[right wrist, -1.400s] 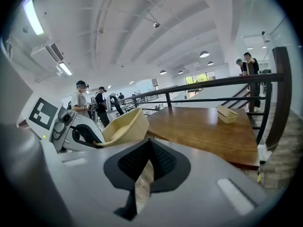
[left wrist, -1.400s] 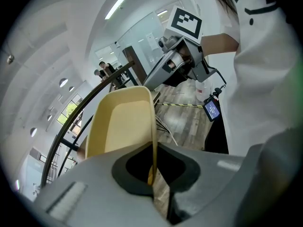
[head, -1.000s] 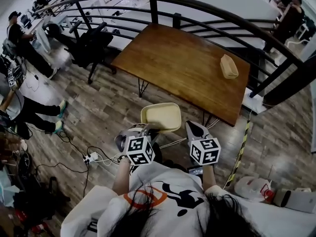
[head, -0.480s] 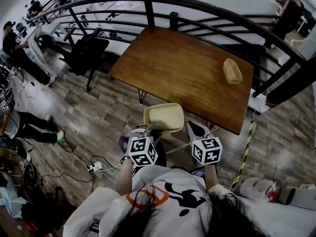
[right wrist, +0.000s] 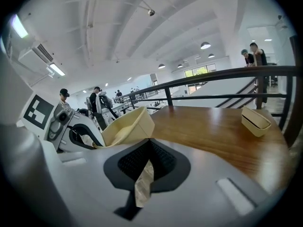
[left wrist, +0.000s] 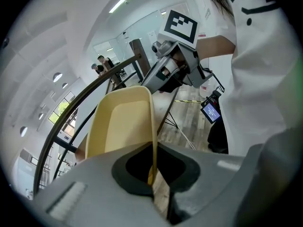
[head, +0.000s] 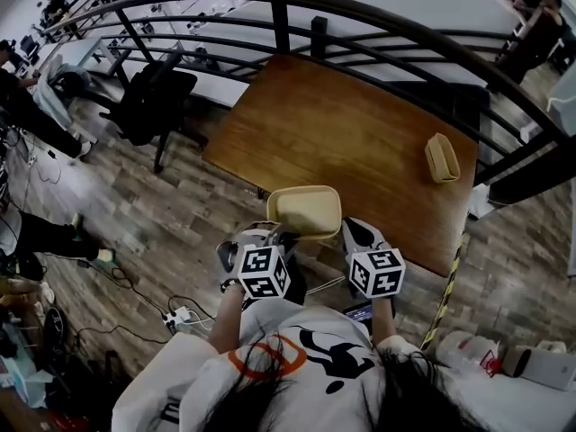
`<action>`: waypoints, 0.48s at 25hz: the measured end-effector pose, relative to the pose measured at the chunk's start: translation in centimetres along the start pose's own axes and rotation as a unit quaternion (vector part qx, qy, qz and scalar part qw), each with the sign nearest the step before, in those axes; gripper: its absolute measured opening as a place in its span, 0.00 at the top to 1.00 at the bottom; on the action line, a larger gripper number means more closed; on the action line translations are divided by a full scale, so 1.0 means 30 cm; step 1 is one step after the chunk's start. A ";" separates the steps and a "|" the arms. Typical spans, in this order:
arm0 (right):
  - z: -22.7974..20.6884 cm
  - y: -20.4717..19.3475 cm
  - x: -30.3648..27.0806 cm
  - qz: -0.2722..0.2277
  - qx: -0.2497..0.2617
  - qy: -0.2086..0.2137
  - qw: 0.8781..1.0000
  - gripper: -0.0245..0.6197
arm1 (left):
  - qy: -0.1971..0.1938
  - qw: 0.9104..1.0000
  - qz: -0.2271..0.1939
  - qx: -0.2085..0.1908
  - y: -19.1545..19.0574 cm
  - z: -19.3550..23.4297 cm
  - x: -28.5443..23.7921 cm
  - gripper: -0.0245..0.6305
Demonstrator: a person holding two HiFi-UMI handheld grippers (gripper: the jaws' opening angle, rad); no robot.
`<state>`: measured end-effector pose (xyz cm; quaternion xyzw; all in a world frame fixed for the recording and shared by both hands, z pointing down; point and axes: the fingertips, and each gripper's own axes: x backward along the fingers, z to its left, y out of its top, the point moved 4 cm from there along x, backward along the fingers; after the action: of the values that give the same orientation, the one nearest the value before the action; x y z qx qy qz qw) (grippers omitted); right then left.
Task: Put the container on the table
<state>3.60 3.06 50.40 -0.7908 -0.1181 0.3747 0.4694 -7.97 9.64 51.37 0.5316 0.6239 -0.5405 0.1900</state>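
A cream rectangular container (head: 304, 211) hangs just over the near edge of the brown wooden table (head: 342, 133). My left gripper (head: 274, 234) is shut on its near rim. In the left gripper view the thin rim of the container (left wrist: 125, 122) runs down between the closed jaws of the left gripper (left wrist: 152, 174). My right gripper (head: 355, 229) is beside the container's right corner, shut and holding nothing. In the right gripper view the right gripper (right wrist: 144, 174) shows only floor through a narrow slit. There the container (right wrist: 125, 126) is left of the table (right wrist: 213, 131).
A second small cream container (head: 442, 157) lies near the table's right end. A curved black railing (head: 378, 16) runs behind the table. A black office chair (head: 153, 97) stands to the left. Cables and a power strip (head: 184, 315) lie on the wood floor.
The person has stepped closer to the table. The container, held by the left gripper, has moved from over the floor to above the table's near edge.
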 end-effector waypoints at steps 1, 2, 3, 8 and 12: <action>0.004 0.019 -0.040 0.001 -0.001 -0.002 1.000 0.93 | -0.002 1.000 -0.001 -0.001 -0.025 0.036 -0.003 0.96; 0.009 0.038 -0.080 0.002 -0.002 -0.004 1.000 0.93 | -0.004 1.000 -0.003 -0.002 -0.053 0.071 -0.006 0.96; 0.015 0.056 -0.120 0.003 -0.003 -0.006 1.000 0.93 | -0.006 1.000 -0.005 -0.002 -0.081 0.105 -0.010 0.96; 0.023 0.143 -0.274 0.003 -0.007 -0.023 1.000 0.93 | -0.015 1.000 -0.008 -0.009 -0.196 0.266 -0.028 0.96; 0.012 0.203 -0.355 -0.004 -0.016 -0.046 0.999 0.93 | -0.020 0.999 -0.016 -0.021 -0.257 0.387 -0.042 0.96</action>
<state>-5.02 -5.67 50.36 -0.7797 -0.1489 0.4068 0.4521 -18.13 0.04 52.06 0.5068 0.6396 -0.5406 0.2047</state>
